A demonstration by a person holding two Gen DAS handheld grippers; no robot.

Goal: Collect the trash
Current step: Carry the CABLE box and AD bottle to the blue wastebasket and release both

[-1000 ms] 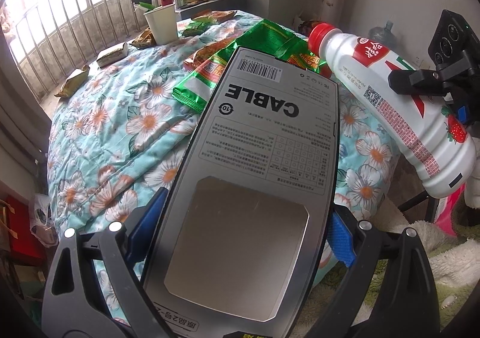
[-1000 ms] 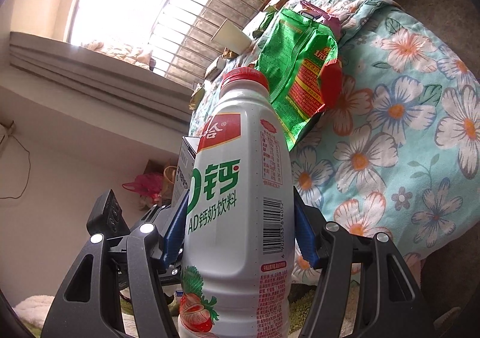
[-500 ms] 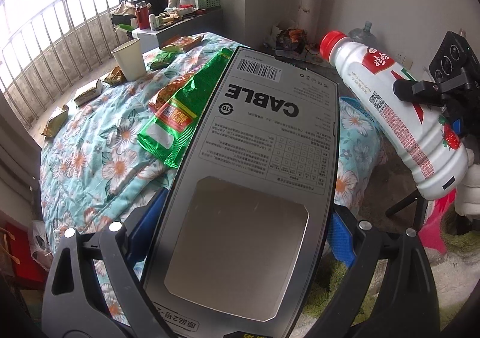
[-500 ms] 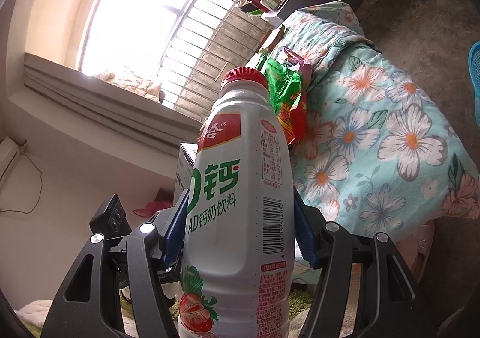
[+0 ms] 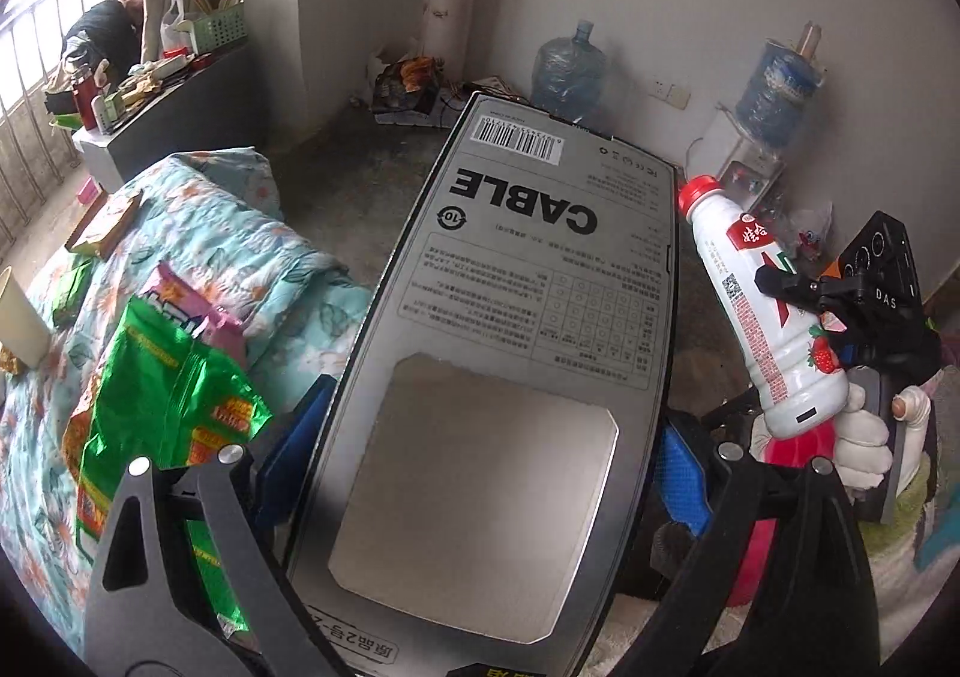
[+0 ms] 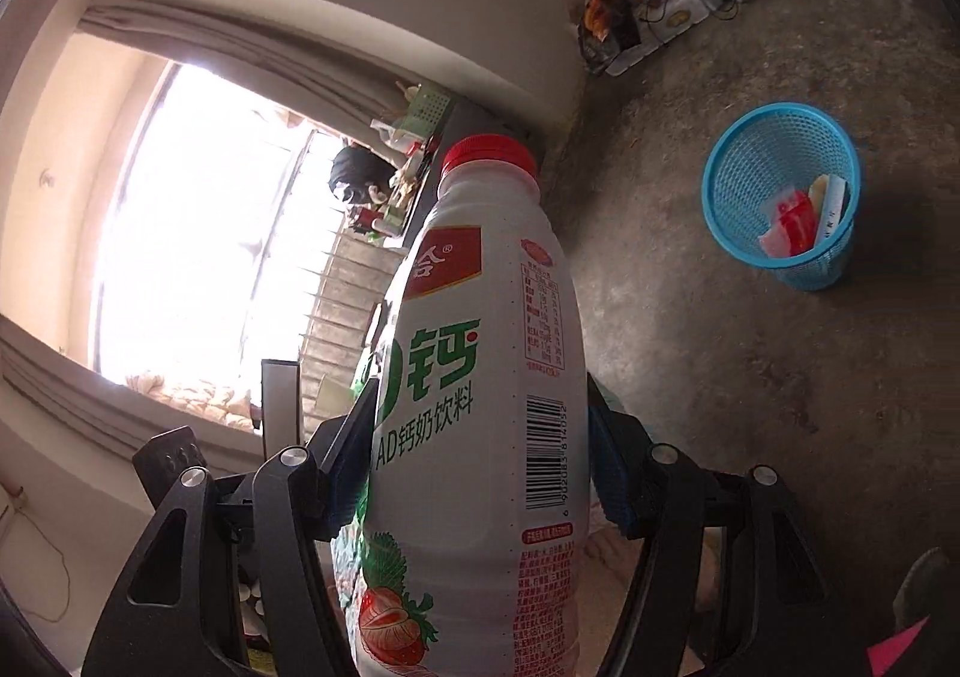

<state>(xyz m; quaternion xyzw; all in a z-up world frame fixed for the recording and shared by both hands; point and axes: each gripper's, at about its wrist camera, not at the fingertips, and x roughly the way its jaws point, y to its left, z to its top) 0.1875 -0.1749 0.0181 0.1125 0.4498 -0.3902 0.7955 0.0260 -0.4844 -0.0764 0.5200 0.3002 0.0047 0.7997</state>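
Note:
My left gripper (image 5: 480, 437) is shut on a flat grey cable box (image 5: 528, 317) printed "CABLE", held out over the floor beside the bed. My right gripper (image 6: 480, 455) is shut on a white milk-drink bottle (image 6: 486, 389) with a red cap and strawberry label. The bottle also shows in the left wrist view (image 5: 762, 305), to the right of the box. A blue mesh waste basket (image 6: 738, 221) stands on the concrete floor to the right, with a few wrappers inside.
The bed with its floral cover (image 5: 198, 233) lies at left with a green snack bag (image 5: 162, 395), a pink wrapper (image 5: 186, 305) and a paper cup (image 5: 18, 323). Water jugs (image 5: 567, 71) and clutter (image 5: 408, 89) line the far wall.
Both grippers have swung right, away from the bed toward the open floor. The blue basket has come into the right wrist view. Both still hold their items.

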